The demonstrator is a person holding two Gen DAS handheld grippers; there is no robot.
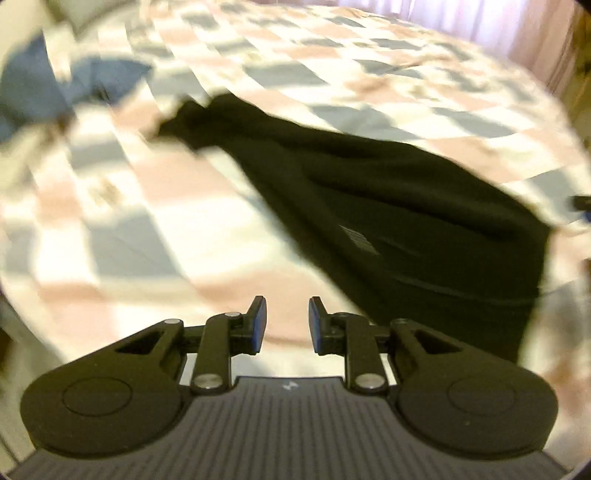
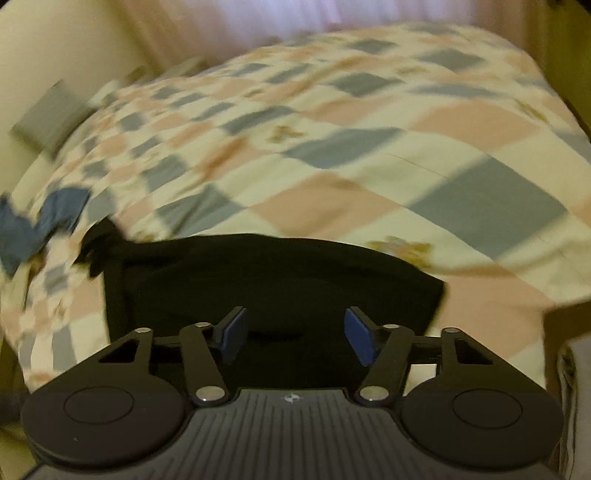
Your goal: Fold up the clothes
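A black garment (image 1: 388,206) lies on a checked bedspread (image 1: 155,221), bunched to a narrow end at the far left and spreading wide toward the right. It carries a small pale printed mark (image 1: 360,240). My left gripper (image 1: 287,324) hovers open over the bedspread, just left of the garment's near edge, holding nothing. In the right wrist view the same black garment (image 2: 273,280) lies flat straight ahead. My right gripper (image 2: 295,334) stands open above its near part, fingers empty. Both views are motion-blurred.
A blue garment (image 1: 33,92) lies crumpled at the far left of the bed, also seen as a blue garment (image 2: 33,225) from the right wrist. The bedspread (image 2: 369,147) stretches far beyond. A grey pillow (image 2: 48,118) rests against the wall; pale curtains (image 2: 266,22) hang behind.
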